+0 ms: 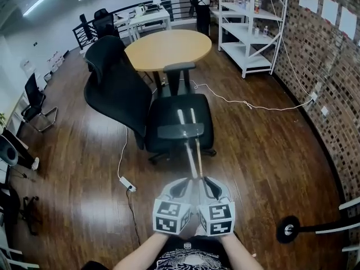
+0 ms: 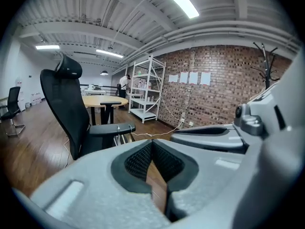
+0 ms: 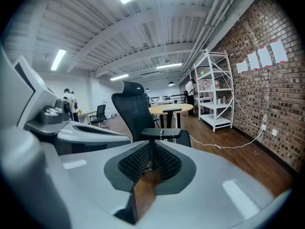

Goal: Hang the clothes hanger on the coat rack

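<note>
The head view looks steeply down onto the black chair [image 1: 118, 89] and floor [image 1: 79, 167]. Both gripper views sit low behind their fingers [image 2: 138, 161], facing level toward that chair and the white shelf [image 2: 147, 87].

Office chair [image 1: 169, 117] before round table [image 1: 169, 48], shelves [image 1: 247, 27] to right

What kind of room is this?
It looks like an office, probably a shared workspace: there is a black swivel chair, a round wooden table and more desks farther back. The white shelves by the brick wall fit that too.
</note>
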